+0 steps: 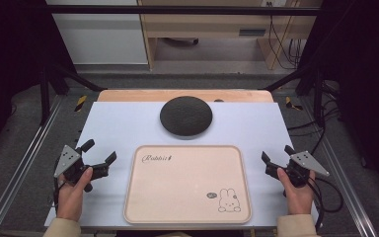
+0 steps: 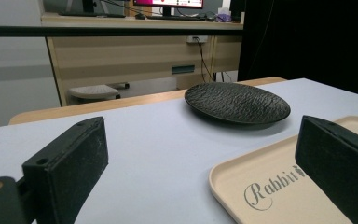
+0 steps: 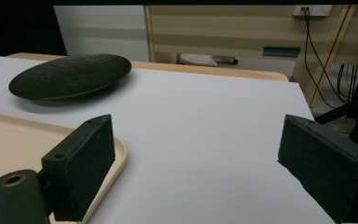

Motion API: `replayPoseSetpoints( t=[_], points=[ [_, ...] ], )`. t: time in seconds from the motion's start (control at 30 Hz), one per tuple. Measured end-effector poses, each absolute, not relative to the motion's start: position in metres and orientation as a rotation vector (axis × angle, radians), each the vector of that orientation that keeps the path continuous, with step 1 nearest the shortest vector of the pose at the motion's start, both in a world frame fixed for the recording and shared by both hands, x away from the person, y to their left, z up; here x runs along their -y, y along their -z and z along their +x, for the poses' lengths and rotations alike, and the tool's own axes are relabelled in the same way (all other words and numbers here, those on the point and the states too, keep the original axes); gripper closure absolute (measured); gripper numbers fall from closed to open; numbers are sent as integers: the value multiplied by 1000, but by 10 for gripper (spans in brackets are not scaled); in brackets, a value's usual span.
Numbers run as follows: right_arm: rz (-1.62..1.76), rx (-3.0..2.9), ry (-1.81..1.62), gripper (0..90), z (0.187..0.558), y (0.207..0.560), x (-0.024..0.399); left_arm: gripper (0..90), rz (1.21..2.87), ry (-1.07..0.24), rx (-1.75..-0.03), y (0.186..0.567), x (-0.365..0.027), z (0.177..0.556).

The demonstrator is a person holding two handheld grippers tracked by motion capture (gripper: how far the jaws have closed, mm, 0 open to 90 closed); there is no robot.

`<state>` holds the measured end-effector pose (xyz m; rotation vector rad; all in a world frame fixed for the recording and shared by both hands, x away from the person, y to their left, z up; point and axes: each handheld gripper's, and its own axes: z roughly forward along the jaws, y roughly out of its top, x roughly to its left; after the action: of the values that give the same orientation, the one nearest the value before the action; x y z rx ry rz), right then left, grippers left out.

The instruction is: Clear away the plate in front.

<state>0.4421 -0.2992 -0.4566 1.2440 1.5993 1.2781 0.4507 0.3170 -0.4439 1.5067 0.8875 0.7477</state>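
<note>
The beige tray lies at the table's near edge, long axis running left to right, its "Rabbit" lettering reading toward the person (bunny at the near right corner). A black plate sits beyond it. The left gripper and right gripper flank the tray, jaws spread wide, holding nothing.

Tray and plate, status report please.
Left gripper and right gripper open, empty, flanking tray. Black plate beyond tray, untouched. Nothing in the way.
</note>
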Motion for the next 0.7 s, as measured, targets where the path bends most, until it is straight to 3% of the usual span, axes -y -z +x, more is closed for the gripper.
replayPoseSetpoints(
  t=[0.4,0.7],
  points=[
    [1219,-1598,-1283,117,431,452,295,34,1653,-904,-782,432,-311,450],
    [1212,-1569,-1248,118,420,450,294,56,1739,-901,-727,407,-302,474]
  ],
)
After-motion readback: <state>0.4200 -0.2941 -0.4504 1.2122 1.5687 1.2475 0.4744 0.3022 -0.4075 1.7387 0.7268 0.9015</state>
